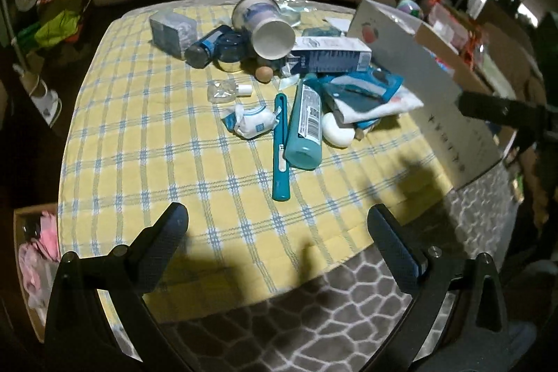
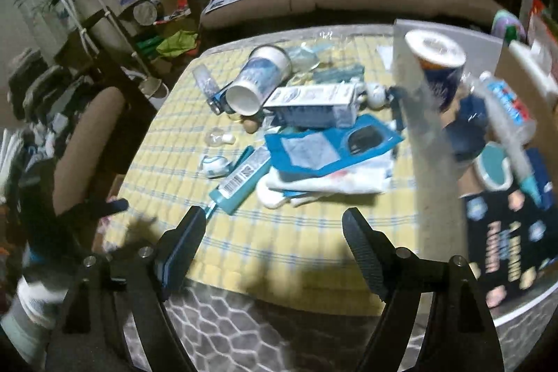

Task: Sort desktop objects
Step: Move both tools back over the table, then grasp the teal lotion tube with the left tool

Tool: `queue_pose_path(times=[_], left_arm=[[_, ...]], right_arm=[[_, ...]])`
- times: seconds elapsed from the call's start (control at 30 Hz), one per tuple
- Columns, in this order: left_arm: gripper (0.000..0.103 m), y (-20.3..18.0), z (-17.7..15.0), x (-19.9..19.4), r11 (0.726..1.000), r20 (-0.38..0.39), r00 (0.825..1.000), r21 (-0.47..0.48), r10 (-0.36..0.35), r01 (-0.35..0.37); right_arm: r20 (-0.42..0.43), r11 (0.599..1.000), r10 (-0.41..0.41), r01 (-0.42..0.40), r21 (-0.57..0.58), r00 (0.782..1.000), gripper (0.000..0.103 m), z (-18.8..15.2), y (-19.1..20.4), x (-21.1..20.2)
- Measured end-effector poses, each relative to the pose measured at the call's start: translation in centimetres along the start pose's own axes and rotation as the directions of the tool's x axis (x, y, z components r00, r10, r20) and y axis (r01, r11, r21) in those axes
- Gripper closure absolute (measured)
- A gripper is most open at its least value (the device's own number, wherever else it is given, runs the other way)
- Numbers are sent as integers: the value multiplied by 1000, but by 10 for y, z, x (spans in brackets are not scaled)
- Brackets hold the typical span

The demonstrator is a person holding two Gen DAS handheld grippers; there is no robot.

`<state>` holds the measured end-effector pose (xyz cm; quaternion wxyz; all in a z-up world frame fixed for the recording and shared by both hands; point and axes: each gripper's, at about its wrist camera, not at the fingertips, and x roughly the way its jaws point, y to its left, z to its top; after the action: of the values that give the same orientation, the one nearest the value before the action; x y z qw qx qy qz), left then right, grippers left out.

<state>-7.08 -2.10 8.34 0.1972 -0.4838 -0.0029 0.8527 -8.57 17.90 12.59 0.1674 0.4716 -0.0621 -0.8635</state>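
Desktop objects lie heaped on the far half of the table (image 1: 146, 142), which is covered by a yellow checked cloth; the near half is bare. Nearest the left tool (image 1: 277, 229) is a teal pen-like case (image 1: 280, 149), just beside a teal bottle (image 1: 305, 124); both have their long axes running roughly away from the tool, the near ends pointing back toward it. Behind them sit a white soap bar (image 1: 336, 129), a crumpled white wrapper (image 1: 249, 121), an egg (image 1: 264, 73), a tipped paper cup (image 1: 268, 33) and a long white carton (image 1: 331, 53). The left tool's jaws stand wide apart with nothing between them, over the near cloth. The right tool (image 2: 273, 232) is also spread apart and empty; in its view the bottle (image 2: 240, 180) runs diagonally, its base close to the left finger. A box (image 2: 505, 215) on the right already holds several items. I judge the pen case most directly ahead of the left tool, whose fingers would straddle its narrow width.
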Motion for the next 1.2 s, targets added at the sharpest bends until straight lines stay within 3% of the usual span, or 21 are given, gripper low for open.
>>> queue_pose_path(times=[0.17, 0.33, 0.43, 0.53, 0.6, 0.7, 0.77, 0.93, 1.03, 1.2], left_arm=[[2, -14, 7, 25, 993, 33, 997, 94, 63, -66], [15, -29, 27, 57, 988, 67, 995, 135, 70, -79], [24, -39, 33, 77, 979, 64, 994, 177, 90, -100], [41, -50, 33, 94, 957, 70, 987, 244, 143, -156], [58, -55, 32, 104, 938, 75, 980, 287, 182, -196], [65, -55, 30, 115, 929, 72, 979, 308, 191, -204], [67, -52, 31, 115, 939, 72, 982, 289, 173, -186], [68, -31, 33, 105, 989, 4, 1000, 145, 29, -29], [68, -28, 20, 95, 995, -35, 998, 90, -45, 48], [71, -47, -2, 84, 988, -75, 989, 77, -128, 134]], right_arm=[[-2, 999, -40, 40, 4, 999, 20, -1, -5, 20], [-11, 998, -25, 26, 55, 1000, 20, -2, -18, 27], [-22, 998, -41, 42, 37, 999, 20, -2, -20, 29], [-38, 998, -29, 31, 53, 999, 20, -2, -25, 33], [-45, 998, -16, 19, 63, 999, 20, -2, -27, 35], [-51, 998, -11, 14, 68, 999, 20, -1, -29, 37], [-59, 997, -11, 16, 76, 998, 20, -1, -30, 37], [-72, 995, 20, -13, 95, 997, 20, -3, -35, 40], [-70, 992, 45, -36, 125, 997, 20, -3, -39, 40], [-85, 980, 117, -100, 173, 990, 20, -8, -38, 44]])
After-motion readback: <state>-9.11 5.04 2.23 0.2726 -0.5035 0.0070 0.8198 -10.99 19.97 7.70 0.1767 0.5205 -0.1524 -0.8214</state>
